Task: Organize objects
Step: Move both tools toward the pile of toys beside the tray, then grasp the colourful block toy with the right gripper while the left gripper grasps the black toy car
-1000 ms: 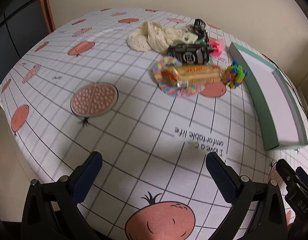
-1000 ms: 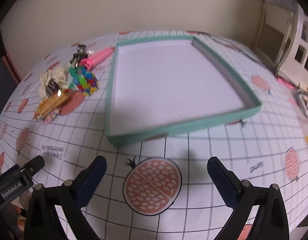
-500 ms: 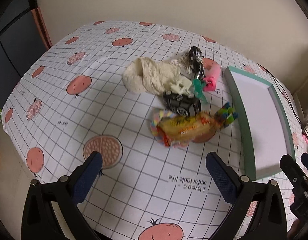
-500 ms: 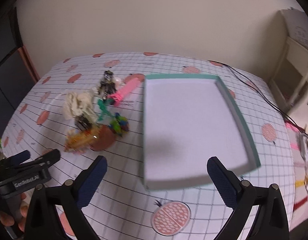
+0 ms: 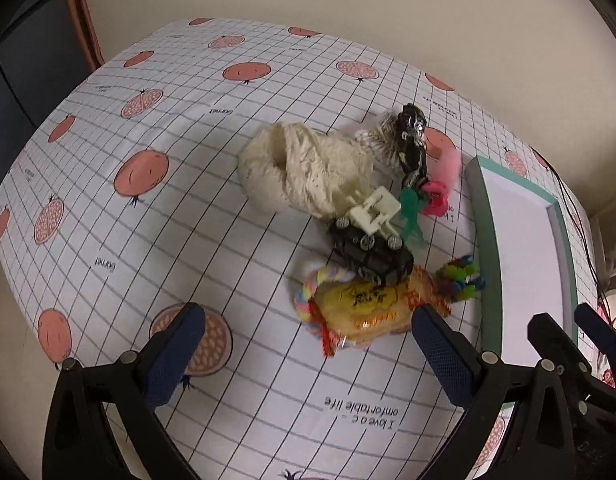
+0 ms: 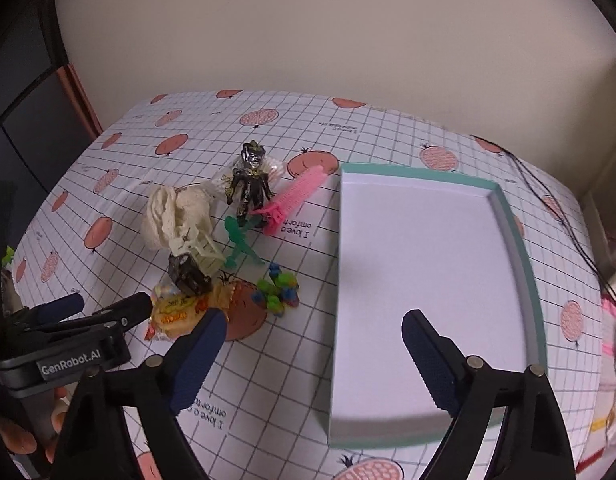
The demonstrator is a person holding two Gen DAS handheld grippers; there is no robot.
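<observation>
Tablecloth cluttered left of empty tray point(image 6: 519, 248); both my grippers point(image 5: 308, 340) point(image 6: 311, 344) spread, holding nothing. Snack pack point(image 5: 363, 312) nearest my left: light, crinkly, slippery, so pinch across its middle

- Soft, dim indoor light with a warm cast falls evenly; no glare shows on the tablecloth point(image 5: 156, 216).
- Faint, diffuse shadows lie beside the cream cloth point(image 5: 304, 172) and inside the tray point(image 6: 523, 248).
- Strong fisheye bending curves the grid lines, and the corners go black.
- The snack packet point(image 5: 363, 312) and nearby print look slightly smeared.
</observation>
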